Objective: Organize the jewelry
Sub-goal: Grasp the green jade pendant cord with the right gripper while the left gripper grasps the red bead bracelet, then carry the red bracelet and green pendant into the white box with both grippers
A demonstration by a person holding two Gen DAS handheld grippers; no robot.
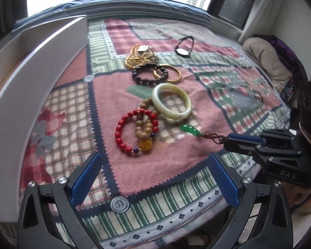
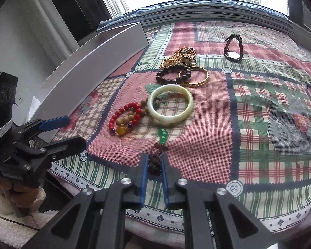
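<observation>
Both grippers sit low over the patchwork cloth (image 2: 207,137): your right gripper (image 2: 154,166) clamps what looks like the green pendant's (image 2: 163,135) knotted cord (pendant flat), left gripper (image 1: 153,166) spread wide.

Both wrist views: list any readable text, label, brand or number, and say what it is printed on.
"DAS" on the black body of the right gripper, seen in the left wrist view.
The watch face is too small to read.
No other text is legible on the patchwork cloth, the jewelry or the white box.
</observation>
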